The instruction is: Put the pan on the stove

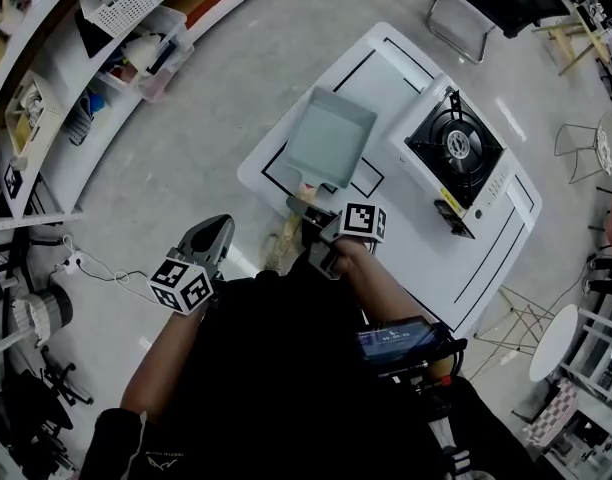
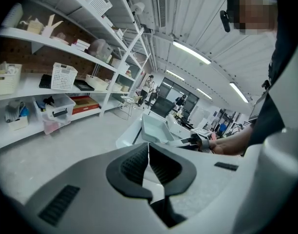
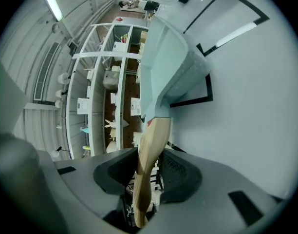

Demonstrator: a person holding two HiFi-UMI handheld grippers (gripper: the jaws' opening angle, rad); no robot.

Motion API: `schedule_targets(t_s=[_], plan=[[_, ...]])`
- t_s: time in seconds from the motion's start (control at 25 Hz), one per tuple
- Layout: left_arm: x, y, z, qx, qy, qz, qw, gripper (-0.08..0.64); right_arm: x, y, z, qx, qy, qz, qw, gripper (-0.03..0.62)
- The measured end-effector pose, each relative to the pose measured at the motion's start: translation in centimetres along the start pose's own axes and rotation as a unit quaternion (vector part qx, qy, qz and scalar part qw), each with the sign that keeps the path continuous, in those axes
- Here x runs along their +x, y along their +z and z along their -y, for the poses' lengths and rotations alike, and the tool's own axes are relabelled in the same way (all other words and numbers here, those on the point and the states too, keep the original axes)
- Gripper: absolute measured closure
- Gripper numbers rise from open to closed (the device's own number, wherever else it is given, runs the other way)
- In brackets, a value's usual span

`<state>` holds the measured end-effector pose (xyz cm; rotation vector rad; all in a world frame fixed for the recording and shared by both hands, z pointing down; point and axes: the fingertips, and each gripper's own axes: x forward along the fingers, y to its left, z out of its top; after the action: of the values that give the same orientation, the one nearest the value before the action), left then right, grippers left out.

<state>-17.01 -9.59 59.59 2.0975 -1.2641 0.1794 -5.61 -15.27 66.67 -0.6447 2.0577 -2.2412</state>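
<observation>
Now right claw (image 3: 148, 167) grips pan handle (image 3: 153, 140) at table edge (image 1: 252, 171); left claw (image 2: 149, 160) closed.

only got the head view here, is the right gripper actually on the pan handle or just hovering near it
observer: it's on it. In the right gripper view the wooden handle runs between the right gripper jaws, and both pads look pressed against its sides.
operator: ok and the left one, holding anything
observer: no. The left gripper view shows the left gripper with its jaws together and nothing between them, looking toward the pan from off to the side.
</observation>
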Motion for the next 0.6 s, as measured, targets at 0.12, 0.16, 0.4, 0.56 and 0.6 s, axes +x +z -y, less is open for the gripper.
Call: schedule_targets(t_s=[0.12, 0.16, 0.4, 0.56, 0.6], plan=[[-0.20, -0.03, -0.07, 0.000, 0.001, 0.001, 1.0000, 0.546, -0.09, -0.04, -0.05, 0.013, 0.009, 0.005, 1.000, 0.446], [-0.23, -0.02, -0.09, 0.000, 0.001, 0.001, 1.0000, 0.546, -0.09, 0.00, -0.08, 0.017, 0.013, 0.008, 1.000, 0.448], [-0.46, -0.46, -0.27, -0.002, 0.000, -0.002, 1.0000, 0.546, -0.42, 0.20, 0.20, 0.034, 0.034, 0.021, 0.999, 0.460], [-0.93, -0.44, -0.66, -0.002, 0.001, -0.002, 1.0000, 0.546, -0.67, 0.64, -0.42, 0.034, 0.062, 0.038, 0.997, 0.465], [-1.04, -0.49, -0.70, -0.002, 0.001, -0.002, 1.0000, 0.546, -0.77, 0.77, -0.57, 0.033, 0.069, 0.042, 0.996, 0.465]])
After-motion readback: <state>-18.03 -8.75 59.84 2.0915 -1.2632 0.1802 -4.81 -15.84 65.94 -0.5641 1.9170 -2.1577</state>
